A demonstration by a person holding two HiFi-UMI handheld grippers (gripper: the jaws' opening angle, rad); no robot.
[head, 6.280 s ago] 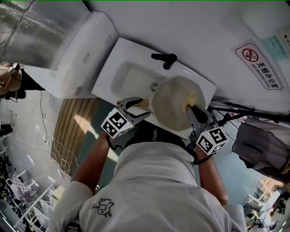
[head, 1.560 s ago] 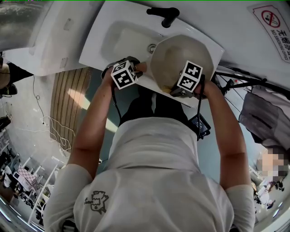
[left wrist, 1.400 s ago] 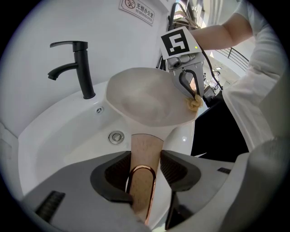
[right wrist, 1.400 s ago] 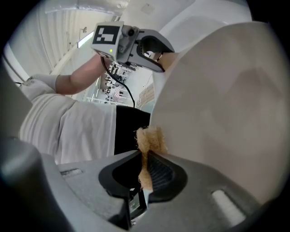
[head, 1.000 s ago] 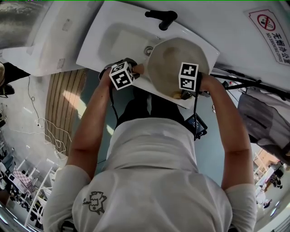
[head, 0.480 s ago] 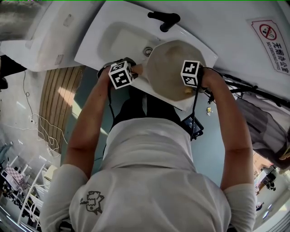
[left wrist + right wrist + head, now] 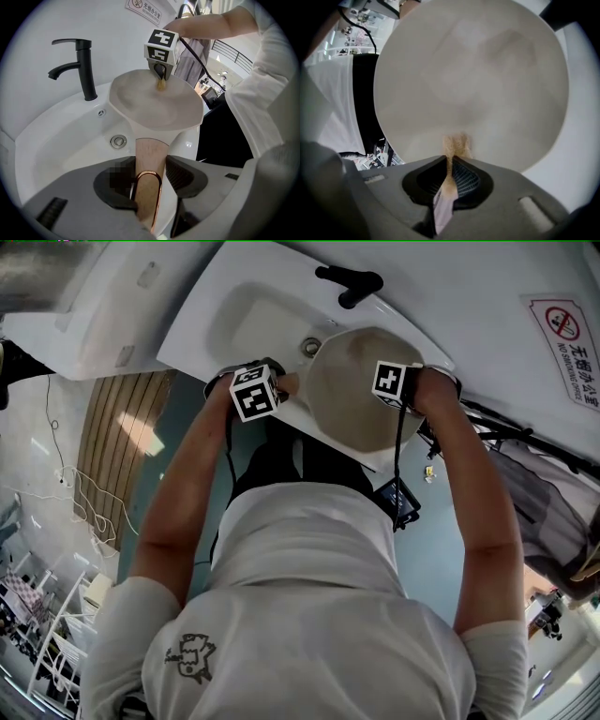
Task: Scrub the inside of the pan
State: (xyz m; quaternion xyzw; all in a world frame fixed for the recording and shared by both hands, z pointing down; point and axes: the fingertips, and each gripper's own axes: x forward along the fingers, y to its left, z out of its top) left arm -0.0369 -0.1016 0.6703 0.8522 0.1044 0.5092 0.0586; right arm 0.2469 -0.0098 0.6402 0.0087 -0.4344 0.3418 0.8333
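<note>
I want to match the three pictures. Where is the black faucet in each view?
Head view: the black faucet is at the top, slightly right of centre, behind the sink.
Left gripper view: upper left, standing upright on the sink's rim.
Right gripper view: not in it.
Shared landmark: the pan, visible in all three.

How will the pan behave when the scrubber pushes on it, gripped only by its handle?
The pan looks rigid, so it probably won't flex. Gripped by the left gripper only at the handle, it may tilt or twist under off-centre pushes. Its smooth inside likely lets the scrubber slide.
</note>
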